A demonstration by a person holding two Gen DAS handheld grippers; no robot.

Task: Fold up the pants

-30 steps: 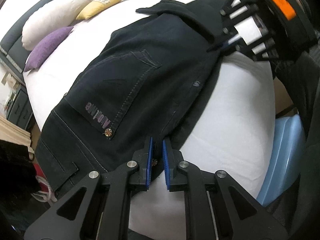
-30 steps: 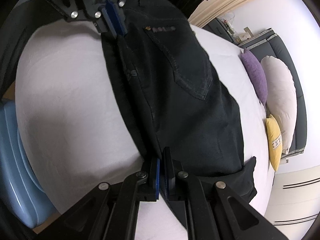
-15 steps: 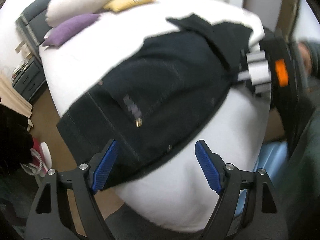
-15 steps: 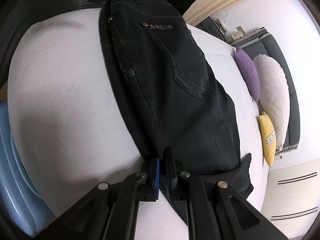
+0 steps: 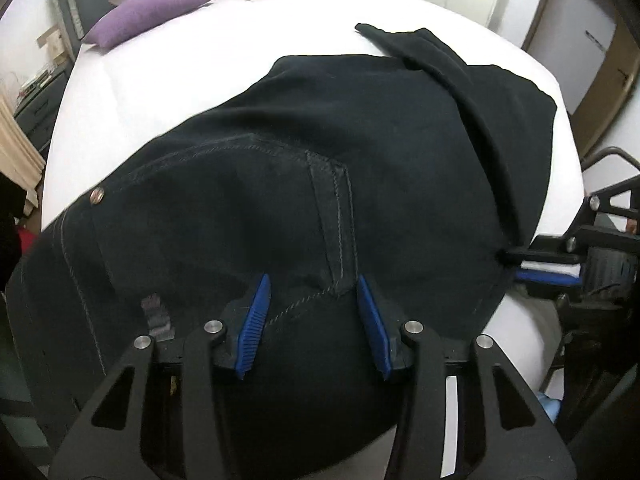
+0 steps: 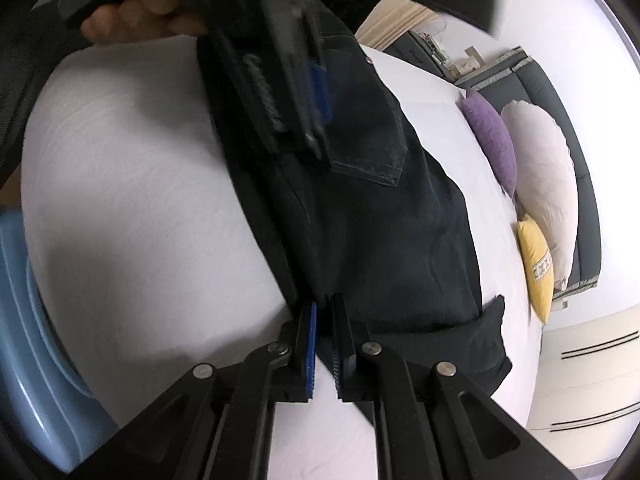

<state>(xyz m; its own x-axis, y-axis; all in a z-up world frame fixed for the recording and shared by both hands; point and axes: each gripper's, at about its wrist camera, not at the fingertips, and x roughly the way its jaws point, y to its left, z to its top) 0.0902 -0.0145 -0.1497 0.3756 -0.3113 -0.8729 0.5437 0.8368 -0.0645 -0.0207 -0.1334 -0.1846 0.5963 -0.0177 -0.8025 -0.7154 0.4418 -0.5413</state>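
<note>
White bed (image 5: pixel 168 80) is filling both views, with black pants (image 5: pixel 360 152) lying across it, legs already doubled lengthwise, cross-fold not yet done. Pillows (image 6: pixel 536 168) are sitting at right of the right wrist view. Right gripper (image 6: pixel 323 344) is pinching the pants' edge, jaws nearly closed. Left gripper (image 5: pixel 316 320) is hovering over the pocket seam, jaws half apart and just closing, gripping nothing.

No legible text or labels anywhere
</note>
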